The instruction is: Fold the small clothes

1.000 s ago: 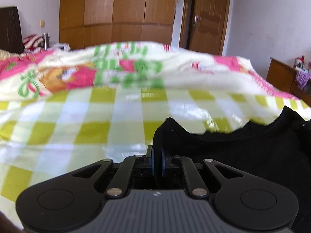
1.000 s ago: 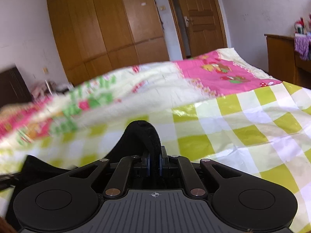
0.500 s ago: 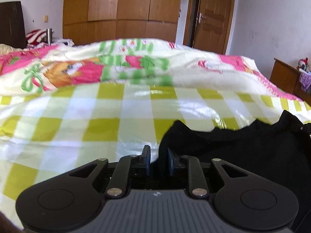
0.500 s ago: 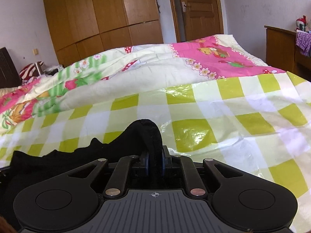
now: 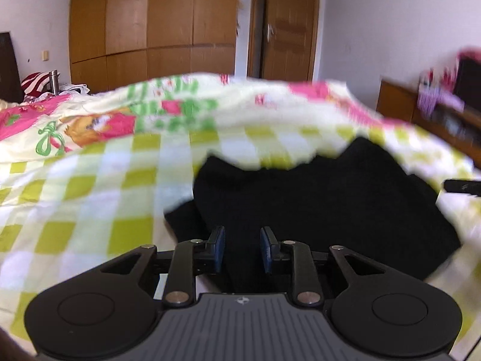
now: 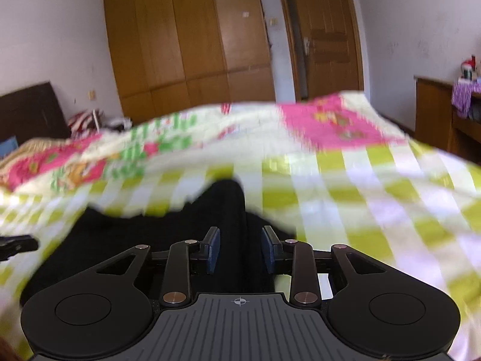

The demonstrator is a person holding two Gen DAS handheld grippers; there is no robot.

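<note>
A black garment (image 5: pixel 315 198) lies folded on the green-and-white checked sheet (image 5: pixel 90 198). My left gripper (image 5: pixel 242 248) is open, its blue pads apart above the garment's near left edge. In the right wrist view the same garment (image 6: pixel 150 234) lies below my right gripper (image 6: pixel 240 248), which is open with black cloth lying between and below its pads, not clamped. The tip of the other gripper shows at the edge of each view (image 5: pixel 463 186) (image 6: pixel 15 245).
A floral quilt (image 5: pixel 150 114) is bunched behind the checked sheet. A wooden wardrobe (image 5: pixel 150 24) and door (image 5: pixel 288 27) stand beyond the bed. A wooden side table (image 6: pixel 442 114) with small items stands to the right. A dark headboard (image 6: pixel 30 111) is at left.
Both grippers opened and let go of the black garment. Both pulled back and up, so more of the garment now shows lying on the sheet.
</note>
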